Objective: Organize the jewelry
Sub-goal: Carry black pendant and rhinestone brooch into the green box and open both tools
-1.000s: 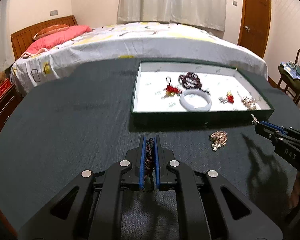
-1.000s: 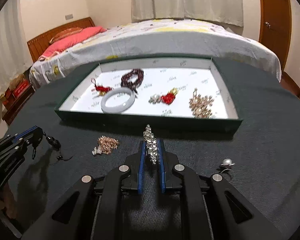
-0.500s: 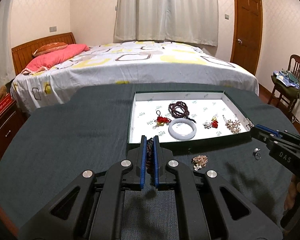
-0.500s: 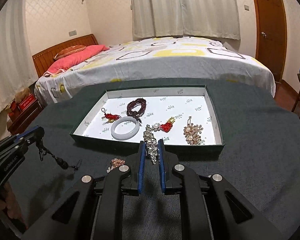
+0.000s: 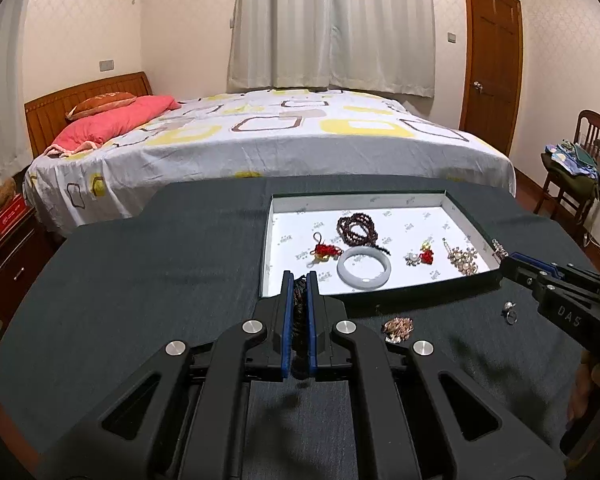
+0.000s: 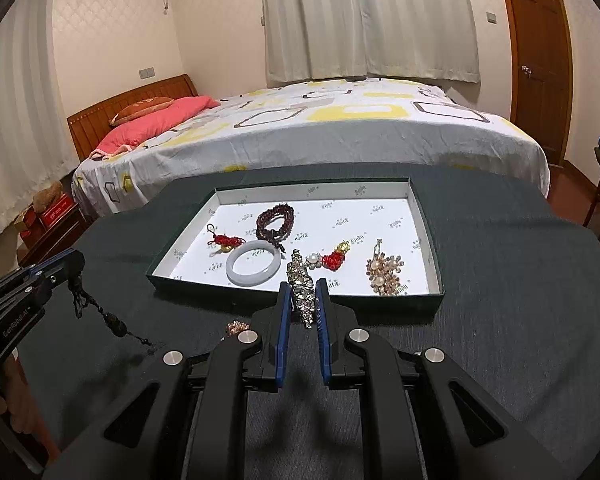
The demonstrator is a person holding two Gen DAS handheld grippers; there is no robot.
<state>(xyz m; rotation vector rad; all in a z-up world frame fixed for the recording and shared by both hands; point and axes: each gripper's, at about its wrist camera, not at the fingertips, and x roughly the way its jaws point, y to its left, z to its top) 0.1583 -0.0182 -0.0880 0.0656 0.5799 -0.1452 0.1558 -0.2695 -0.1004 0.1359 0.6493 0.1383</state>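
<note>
A shallow tray (image 6: 428, 236) sits toward the table's (image 6: 500, 280) far edge as the collecting place, already bearing a pale bangle (image 6: 254, 267) and other pieces. The left gripper (image 5: 300, 280) pinches a dark beaded strand (image 6: 100, 312), dangling clear of the cloth; the right gripper (image 6: 303, 288) clamps a rhinestone piece (image 6: 302, 286) above the tray's near rim, apparently for dropping in.

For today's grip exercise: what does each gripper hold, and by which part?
Left gripper pinches a dark beaded strand near its top; the rest dangles. Right gripper clamps a rhinestone piece by its lower half.
</note>
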